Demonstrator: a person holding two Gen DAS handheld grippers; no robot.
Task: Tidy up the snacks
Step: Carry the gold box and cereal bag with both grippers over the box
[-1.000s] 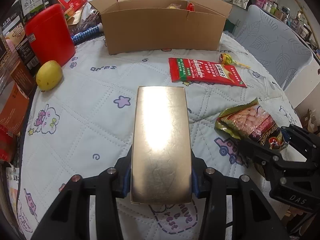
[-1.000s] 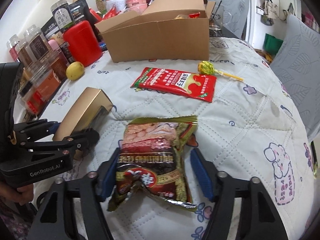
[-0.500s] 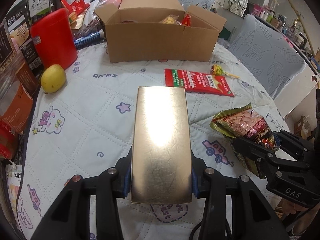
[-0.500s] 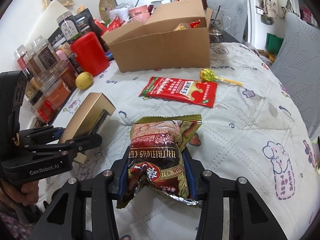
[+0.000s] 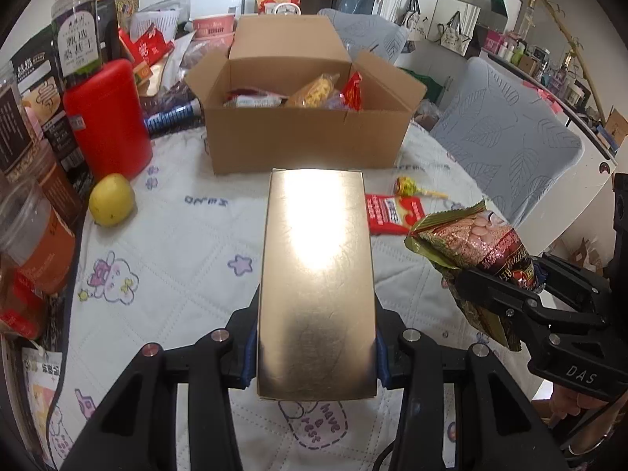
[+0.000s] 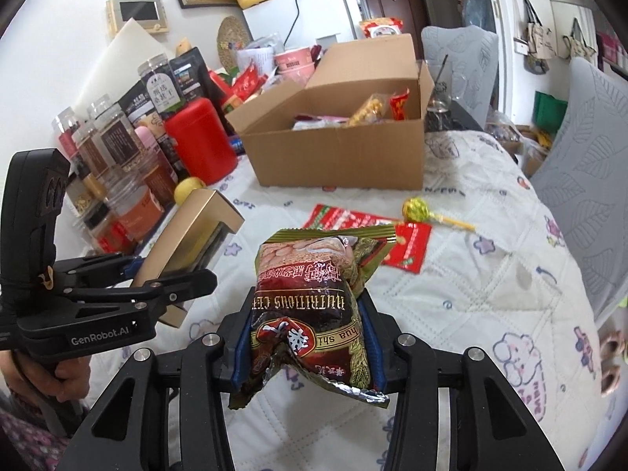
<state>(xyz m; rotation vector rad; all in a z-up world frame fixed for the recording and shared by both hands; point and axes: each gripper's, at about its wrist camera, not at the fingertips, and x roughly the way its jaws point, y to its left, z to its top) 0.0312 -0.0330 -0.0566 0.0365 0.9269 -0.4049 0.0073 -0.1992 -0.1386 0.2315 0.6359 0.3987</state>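
Nearest the left wrist camera, the left gripper clamps the near end of a gold box, its blue pads pressed against the box's two long sides. The box sticks out forward over the quilted tablecloth and is clear of it, with a bright glare on its top face. In the right wrist view the same box shows tilted, far end raised, held by the left gripper with a hand on its handle.

The right gripper is closed on a peanut snack bag; its jaws have just been closing, and the pads now squeeze the crumpled lower part of the bag. The bag hangs above the cloth, to the right of the gold box and apart from it.

Farther out, a flat red packet lies on the cloth with a lollipop just beyond it, its stick pointing right. To the left a yellow fruit rests near a red canister, with jars and packets crowded behind along the table edge.

At the far side stands an open cardboard box, flaps up, already holding several snack packets. Grey chairs stand past the table on the right.
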